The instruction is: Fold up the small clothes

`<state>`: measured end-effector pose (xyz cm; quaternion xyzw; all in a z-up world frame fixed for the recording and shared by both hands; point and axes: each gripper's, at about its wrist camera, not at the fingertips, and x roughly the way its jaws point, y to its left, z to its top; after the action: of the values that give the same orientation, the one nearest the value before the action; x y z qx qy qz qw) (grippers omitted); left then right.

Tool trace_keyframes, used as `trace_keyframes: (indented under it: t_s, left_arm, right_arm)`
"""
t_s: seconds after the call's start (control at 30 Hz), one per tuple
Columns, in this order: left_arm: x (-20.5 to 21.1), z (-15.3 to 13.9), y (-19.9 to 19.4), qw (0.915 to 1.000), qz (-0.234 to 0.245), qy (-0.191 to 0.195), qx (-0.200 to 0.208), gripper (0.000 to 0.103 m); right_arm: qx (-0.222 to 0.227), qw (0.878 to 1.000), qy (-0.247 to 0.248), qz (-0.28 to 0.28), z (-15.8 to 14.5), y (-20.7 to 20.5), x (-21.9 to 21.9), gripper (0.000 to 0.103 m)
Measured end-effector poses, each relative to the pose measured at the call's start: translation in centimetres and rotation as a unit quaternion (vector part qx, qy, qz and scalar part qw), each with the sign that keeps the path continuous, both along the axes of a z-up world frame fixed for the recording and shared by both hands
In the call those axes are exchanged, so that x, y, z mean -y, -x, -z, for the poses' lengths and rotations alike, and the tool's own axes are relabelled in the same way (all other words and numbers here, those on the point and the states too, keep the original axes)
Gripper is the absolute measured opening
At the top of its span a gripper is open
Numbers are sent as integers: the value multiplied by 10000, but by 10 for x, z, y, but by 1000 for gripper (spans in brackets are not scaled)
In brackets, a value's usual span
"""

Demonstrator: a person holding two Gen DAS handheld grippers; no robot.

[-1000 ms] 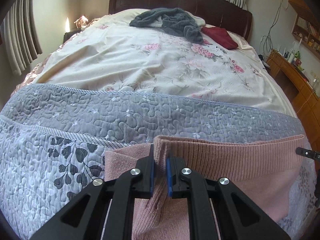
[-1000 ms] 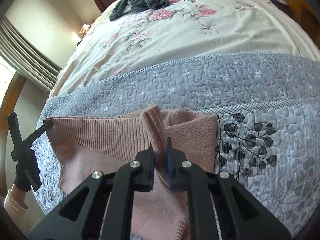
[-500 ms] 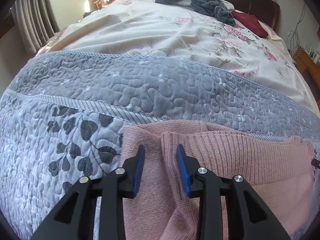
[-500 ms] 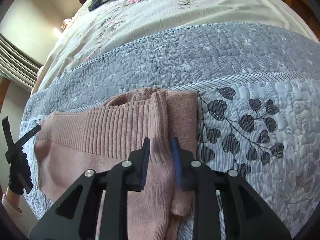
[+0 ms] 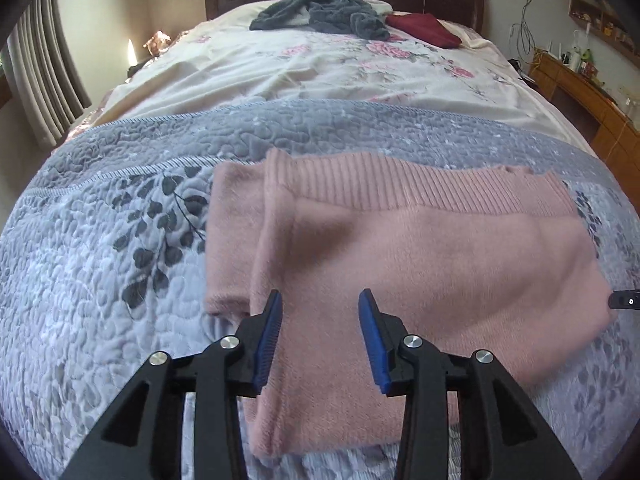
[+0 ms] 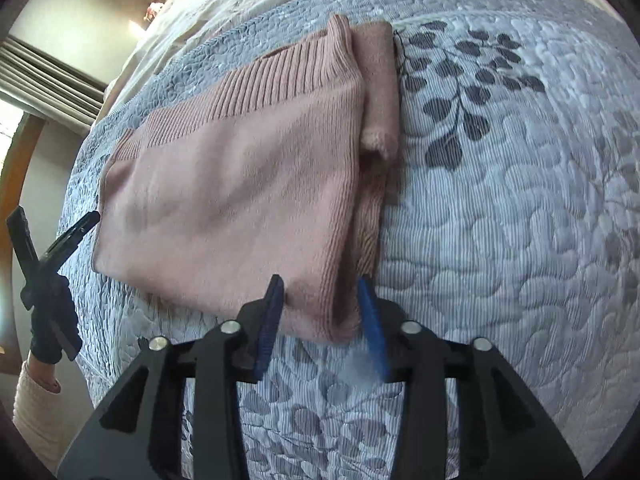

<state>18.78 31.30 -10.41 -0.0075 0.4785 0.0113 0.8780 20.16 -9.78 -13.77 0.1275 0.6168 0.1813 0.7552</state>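
Sweater (image 5: 420, 248) lies folded mid-frame on the quilt (image 5: 100, 280) (ribbed hem up top), your left gripper (image 5: 320, 312) and right gripper (image 6: 320, 300) both spread, grasping nothing.

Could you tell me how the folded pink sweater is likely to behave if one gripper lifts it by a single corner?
The pink sweater would probably droop and unfold: it is soft knit, lying in loose layers with a flap out at one side. It looks fuzzy, so it is unlikely to slip from the jaws. On the textured quilt, a push would likely bunch it.
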Motion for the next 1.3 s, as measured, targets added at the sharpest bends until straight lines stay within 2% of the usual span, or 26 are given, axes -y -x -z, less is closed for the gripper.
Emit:
trace_keyframes:
  t_s: [0.03,0.17,0.3,0.5,0.57,0.63,0.67,0.7,0.8,0.97,1.17,1.23,1.3]
  left_arm:
    - [2,6,1,9999,-14,4,-104,41]
    - [1,28,1,9988,-147,11,-457,41]
    - [-5,34,4,9986,-207,161,-459,41]
    - [-4,35,4,9986,-172,122,-478,41]
    - [-3,30,1,9984,-207,142,-508,41]
    - [-1,20,-2,9986,-215,282,-402,42]
    - [1,15,-4,9987,-211,345,-326,45]
    - [2,10,-9,9987,-199,387,-265,49]
    - [10,3,-23,9986,-112,469,-196,50]
    - [26,5,-49,9984,62,478,-278,51]
    - [26,22,-70,9966,-18,618,-538,51]
    - [25,29,-73,9962,-14,638,-598,51]
    - [24,32,-74,9960,2,654,-612,52]
  right_arm:
    - [-84,9999,-134,37,1,2,0,7]
    - [-157,9995,172,196,-2,3,5,7]
    - [-208,9987,437,126,10,8,7,7]
    - [-284,9986,423,171,17,5,6,9]
    - [-267,9990,323,136,11,2,7,18]
    - [-100,9995,271,122,-2,-2,9,36]
    - [13,9997,203,137,-9,-6,11,48]
    - [95,9997,166,182,-15,-11,13,55]
    - [135,9992,20,389,-21,-31,21,69]
    - [-150,9977,-269,596,-1,-67,31,69]
    - [-406,9923,-873,776,31,-84,40,70]
    - [-316,9893,-1129,865,33,-85,42,67]
    - [-335,9853,-1420,884,37,-86,41,54]
